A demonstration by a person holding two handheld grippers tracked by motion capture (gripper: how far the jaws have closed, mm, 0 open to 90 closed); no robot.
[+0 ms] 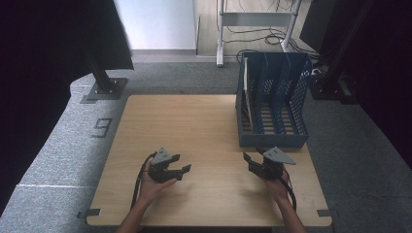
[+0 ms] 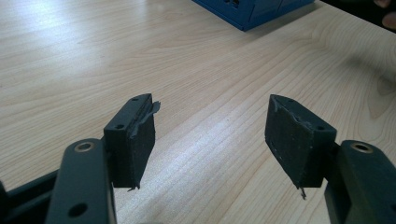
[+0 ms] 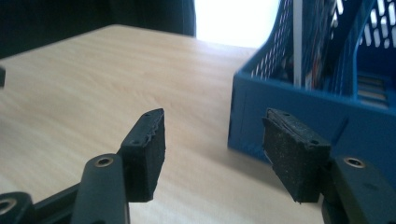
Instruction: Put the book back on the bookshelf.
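hovering over the table (image 1: 204, 126), both grippers (left (image 1: 180, 171), right (image 1: 251, 162)) with jaws apart, empty, near the blue file rack (image 1: 272, 138)

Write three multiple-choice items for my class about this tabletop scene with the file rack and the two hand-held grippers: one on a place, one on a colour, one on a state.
1. Where on the table does the file rack stand?
A. near left corner
B. far right part
C. centre

2. What colour is the file rack?
A. red
B. blue
C. yellow

3. How do the jaws of the right gripper stand?
A. apart, with nothing between them
B. clamped on a sheet
C. shut tight together

Answers:
1 B: the high view shows the rack at the far right, beyond the right gripper.
2 B: its mesh walls look blue in the right gripper view.
3 A: bare wood shows between the two pads.
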